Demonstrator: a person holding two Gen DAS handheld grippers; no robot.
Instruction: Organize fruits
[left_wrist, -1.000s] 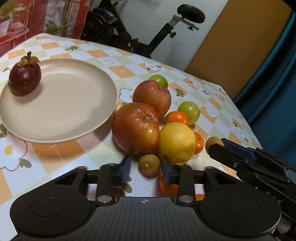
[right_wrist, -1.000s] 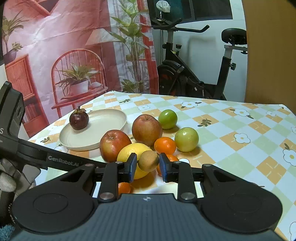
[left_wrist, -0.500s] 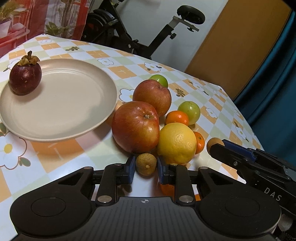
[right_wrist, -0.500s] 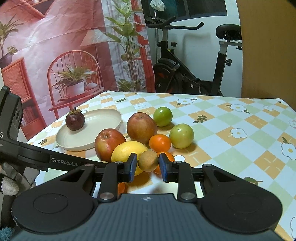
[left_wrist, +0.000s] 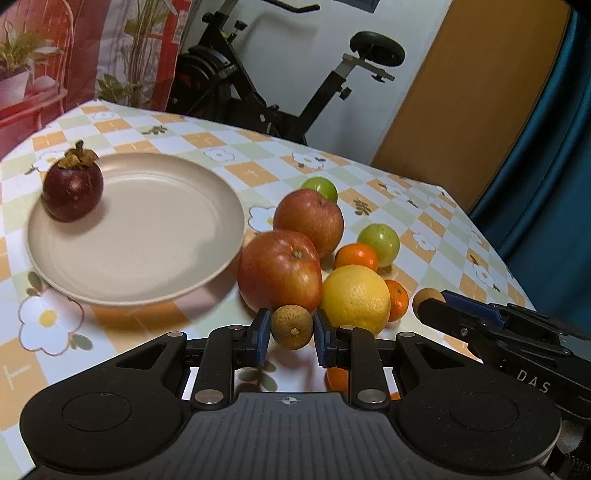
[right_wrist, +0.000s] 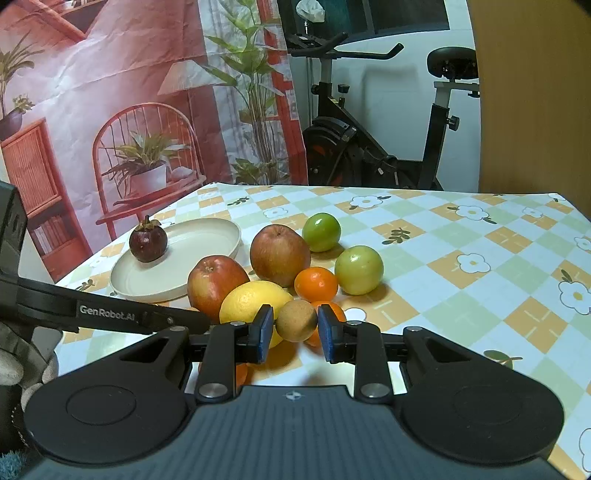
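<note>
Two small brown fruits are held at this moment, one in each gripper. The left gripper (left_wrist: 291, 334) has its blue pads (left_wrist: 261, 334) pressed on both sides of a greenish-brown fruit (left_wrist: 291, 326), just in front of the near red apple (left_wrist: 279, 275) and the lemon (left_wrist: 355, 298). The right gripper (right_wrist: 295, 332) is likewise clamped on a round tan fruit (right_wrist: 296, 319), which from its own camera sits in front of the lemon (right_wrist: 251, 301) and an orange mandarin (right_wrist: 316, 283).

Most of the remaining fruit is clustered on the checked floral tablecloth (right_wrist: 461, 266) — two red apples, two green fruits (right_wrist: 358, 270), several mandarins and the lemon, many of them touching. Beside the cluster, on its left, stands a beige plate (left_wrist: 147, 251); a dark purple mangosteen (left_wrist: 72, 186) rests on its far left part, the only fruit on it.

From the left camera the right gripper's black arm (left_wrist: 498, 332) reaches in at the right edge with the tan fruit at its tip. An exercise bike (right_wrist: 369, 147) stands behind the table.
</note>
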